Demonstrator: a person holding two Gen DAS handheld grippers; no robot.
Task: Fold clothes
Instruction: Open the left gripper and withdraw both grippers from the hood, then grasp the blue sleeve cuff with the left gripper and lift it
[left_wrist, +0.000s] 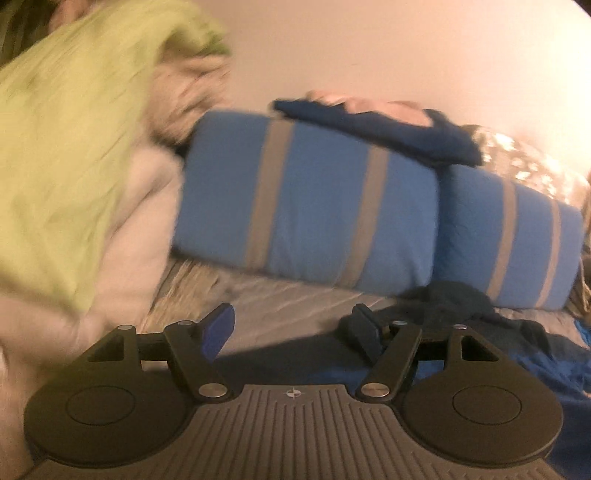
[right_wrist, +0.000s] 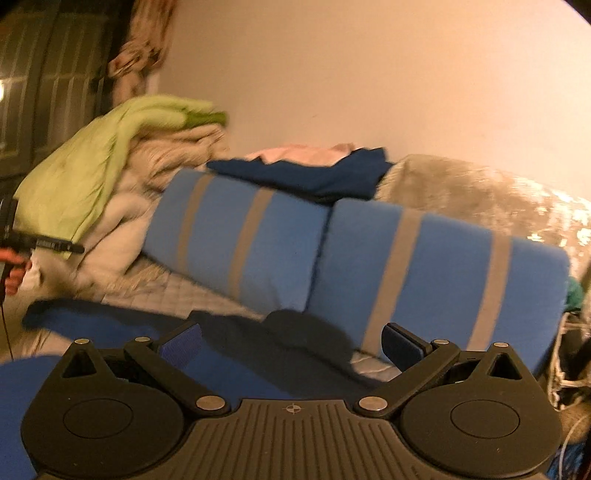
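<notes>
Left wrist view: left gripper (left_wrist: 291, 332), jaws released and empty; ahead, two blue striped cushions (left_wrist: 314, 206); one dark garment (left_wrist: 454, 299) just right of the jaws.

Right wrist view: right gripper (right_wrist: 295, 347), jaws released; the same garment (right_wrist: 280, 339) lies between them, bare mattress (right_wrist: 207, 295) beyond.

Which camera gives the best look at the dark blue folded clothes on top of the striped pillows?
The right wrist view: the dark blue folded clothes show whole and fairly sharp. In the left wrist view they are blurred and smaller.
</notes>
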